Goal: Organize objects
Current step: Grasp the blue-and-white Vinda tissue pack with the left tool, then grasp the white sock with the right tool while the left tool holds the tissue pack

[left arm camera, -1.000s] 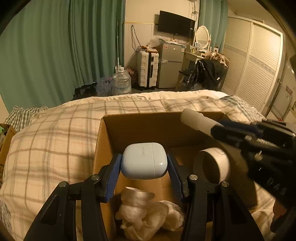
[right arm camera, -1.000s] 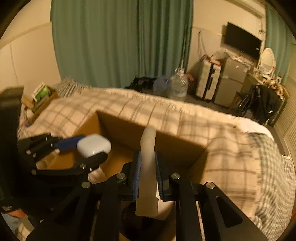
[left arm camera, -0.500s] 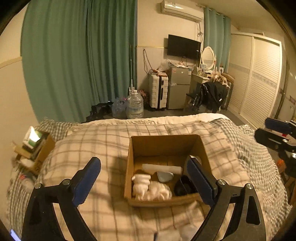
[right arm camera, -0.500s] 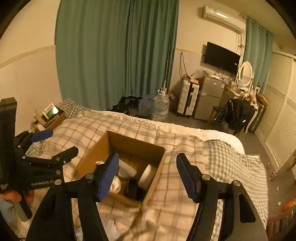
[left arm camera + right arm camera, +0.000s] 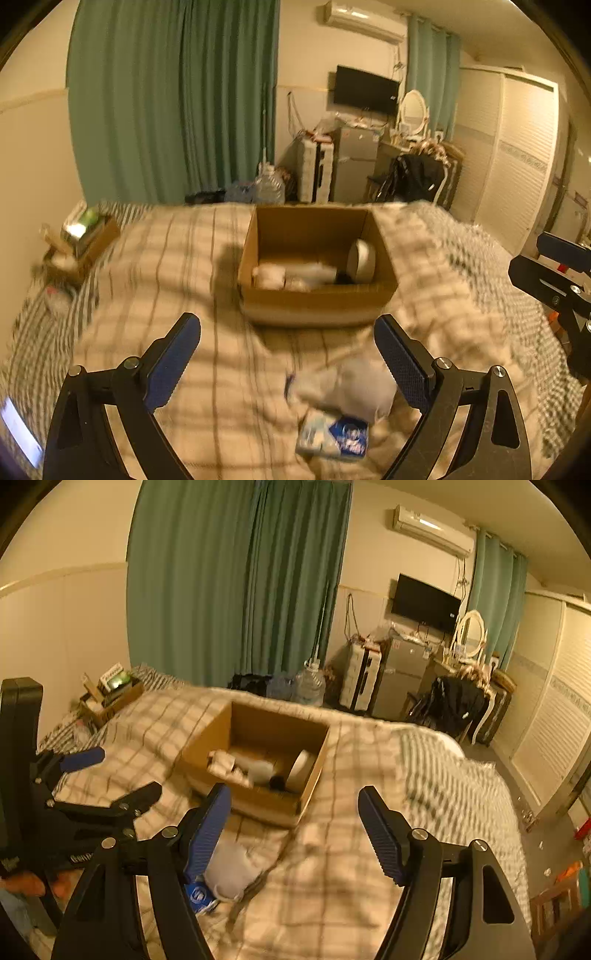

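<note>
An open cardboard box [image 5: 317, 295] sits on the plaid bed; it also shows in the right wrist view [image 5: 258, 805]. Inside lie white crumpled items [image 5: 269, 277], a white tube [image 5: 310, 273] and a white round roll [image 5: 362, 256]. My left gripper [image 5: 288, 354] is open and empty, above the bed in front of the box. My right gripper [image 5: 295, 823] is open and empty, also short of the box. A white bundle [image 5: 351, 384] and a blue-and-white packet [image 5: 332, 437] lie on the bed between my left fingers; both show in the right wrist view [image 5: 229, 867].
The plaid blanket [image 5: 166, 266] covers the bed. A small box of clutter [image 5: 81, 236] stands at the bed's left edge. Green curtains [image 5: 173, 99], a water jug [image 5: 269, 186], a suitcase, a fridge [image 5: 354, 162] and a wardrobe [image 5: 517, 166] stand beyond.
Both grippers opened, dropping the earbud case and the white tube into the box, then pulled back and up. Now they hang lower, over the items on the blanket.
</note>
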The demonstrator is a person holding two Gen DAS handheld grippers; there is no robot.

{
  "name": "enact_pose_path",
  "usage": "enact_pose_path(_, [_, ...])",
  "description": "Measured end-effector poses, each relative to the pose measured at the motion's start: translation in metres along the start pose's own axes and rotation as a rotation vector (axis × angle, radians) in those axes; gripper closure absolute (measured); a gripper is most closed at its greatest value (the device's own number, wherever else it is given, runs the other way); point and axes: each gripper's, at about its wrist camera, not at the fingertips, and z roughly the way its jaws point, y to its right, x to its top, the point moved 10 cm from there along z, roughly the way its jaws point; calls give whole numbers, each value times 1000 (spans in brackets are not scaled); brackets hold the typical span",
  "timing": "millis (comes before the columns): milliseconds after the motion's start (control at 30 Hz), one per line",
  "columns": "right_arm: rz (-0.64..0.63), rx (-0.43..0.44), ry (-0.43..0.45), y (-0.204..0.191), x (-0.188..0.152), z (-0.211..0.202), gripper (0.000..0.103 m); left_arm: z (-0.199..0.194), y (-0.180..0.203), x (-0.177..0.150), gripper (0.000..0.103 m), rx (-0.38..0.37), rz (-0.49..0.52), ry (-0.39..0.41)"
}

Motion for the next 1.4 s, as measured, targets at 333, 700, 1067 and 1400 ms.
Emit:
enact_pose_path(333, [39, -36, -159, -1, -90, 71, 32, 48, 17, -109, 5, -18, 25, -179])
enact_pose_path(700, [85, -18, -249, 4, -125, 94, 32, 68, 61, -157, 9, -159, 140, -356])
enact_pose_path(1067, [66, -20, -220, 0, -119, 87, 32, 35, 38, -130, 27, -185, 16, -264])
enact_pose_path(1400, [-26, 86, -218, -39, -103, 103, 30, 6, -13, -78, 27, -191, -134, -169])
